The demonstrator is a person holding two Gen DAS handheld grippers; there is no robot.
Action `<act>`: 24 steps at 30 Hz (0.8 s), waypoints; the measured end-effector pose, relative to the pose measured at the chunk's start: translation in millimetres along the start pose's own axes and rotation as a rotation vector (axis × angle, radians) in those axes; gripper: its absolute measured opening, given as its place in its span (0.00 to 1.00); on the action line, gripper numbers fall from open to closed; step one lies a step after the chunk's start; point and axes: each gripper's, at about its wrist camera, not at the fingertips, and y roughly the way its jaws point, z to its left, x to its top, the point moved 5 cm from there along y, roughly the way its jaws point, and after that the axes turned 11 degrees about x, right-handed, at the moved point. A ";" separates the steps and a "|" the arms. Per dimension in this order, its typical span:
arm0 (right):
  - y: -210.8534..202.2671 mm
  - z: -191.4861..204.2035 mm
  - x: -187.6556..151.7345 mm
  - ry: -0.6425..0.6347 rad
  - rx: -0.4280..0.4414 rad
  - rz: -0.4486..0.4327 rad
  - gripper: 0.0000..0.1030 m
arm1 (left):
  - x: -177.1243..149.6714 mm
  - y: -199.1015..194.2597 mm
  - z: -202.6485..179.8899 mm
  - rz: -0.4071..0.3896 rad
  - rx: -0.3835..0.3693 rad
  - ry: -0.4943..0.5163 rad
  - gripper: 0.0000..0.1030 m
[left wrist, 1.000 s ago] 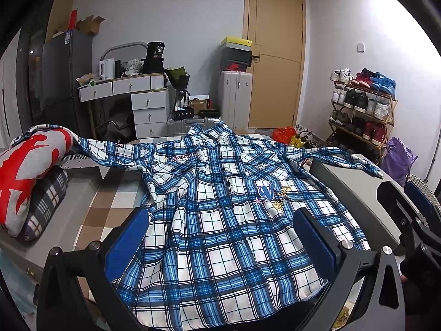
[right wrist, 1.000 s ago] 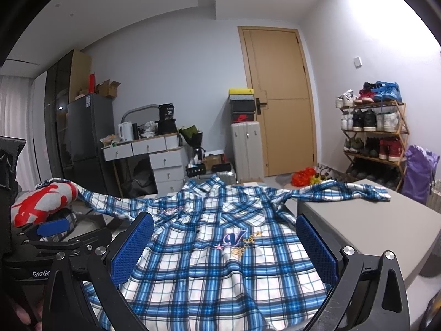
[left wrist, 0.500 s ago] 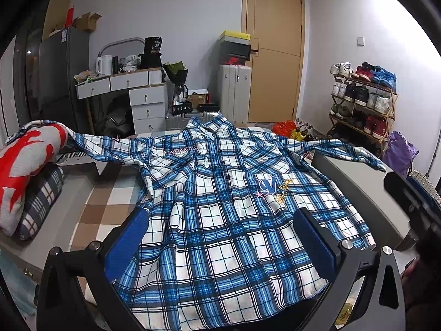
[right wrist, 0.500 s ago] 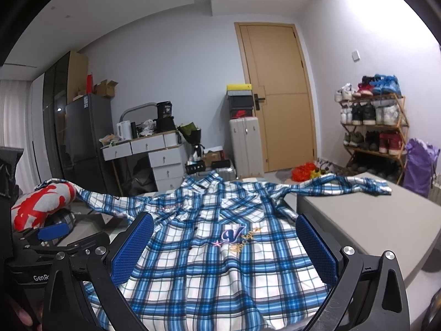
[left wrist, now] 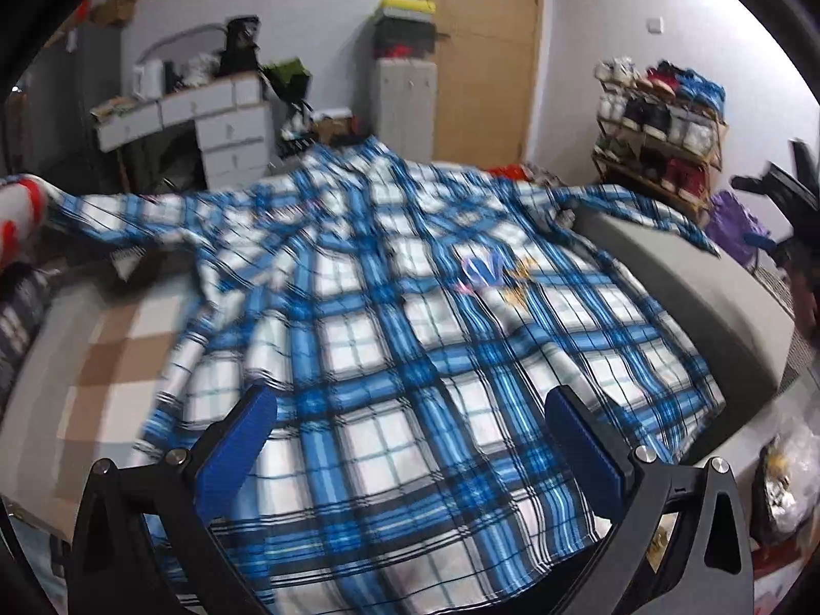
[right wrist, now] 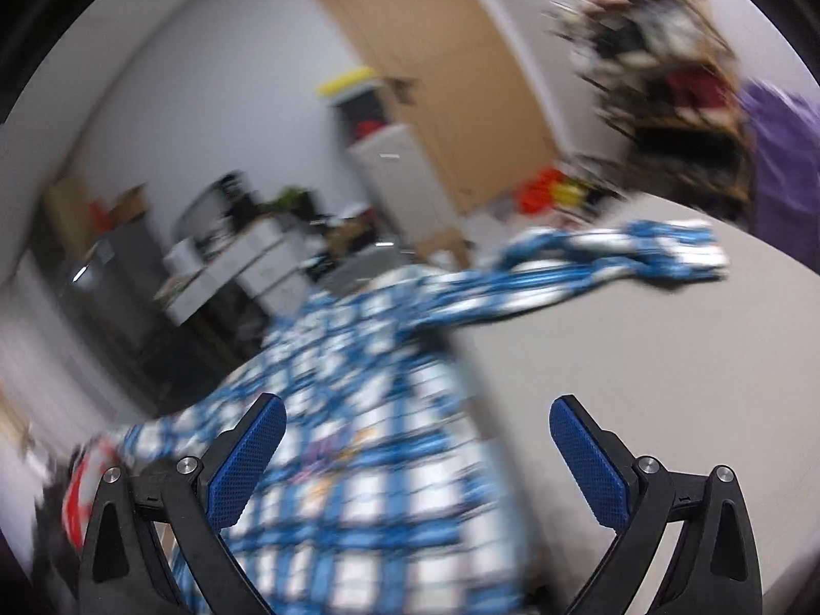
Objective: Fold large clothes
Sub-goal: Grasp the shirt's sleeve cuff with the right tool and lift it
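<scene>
While your left gripper [left wrist: 410, 441] hangs over the hem of the blue plaid shirt [left wrist: 410, 307], its blue pads spread wide with nothing between them, your right gripper [right wrist: 415, 453] has swung sharply toward the right-hand sleeve [right wrist: 589, 261] in the last half second. Its view, level and steady a moment ago, is now tilted and smeared with motion blur, and that sleeve sits in the upper right of its frame, draped across the grey surface [right wrist: 640, 359]. The right pads are equally wide apart and hold nothing.

The shirt remains spread face up and buttoned across the bed [left wrist: 97, 359], collar toward the door [left wrist: 487, 51] at the top of the left view, the other sleeve reaching the red-and-white pillow [left wrist: 20, 210] at the far left edge. In that view it fills the centre, hem nearest the camera.

No fold is made yet. The swing suggests you are lining up on the right sleeve for the first fold inward; neither gripper touches cloth.
</scene>
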 end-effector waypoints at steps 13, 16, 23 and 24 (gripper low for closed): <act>64.4 -168.9 80.8 0.481 -0.196 0.066 0.93 | 0.9 19.2 -15.9 0.046 -0.005 0.103 0.99; 64.5 -179.6 95.3 0.443 -0.285 0.079 0.89 | -0.3 25.0 -16.9 0.052 -0.011 0.104 0.99; 77.7 -184.4 112.5 0.341 -0.531 0.054 0.56 | -3.1 32.7 -18.8 0.069 0.005 0.128 0.99; 77.6 -188.3 114.2 0.331 -0.564 0.050 0.42 | -4.1 32.0 -17.3 0.070 0.009 0.127 0.99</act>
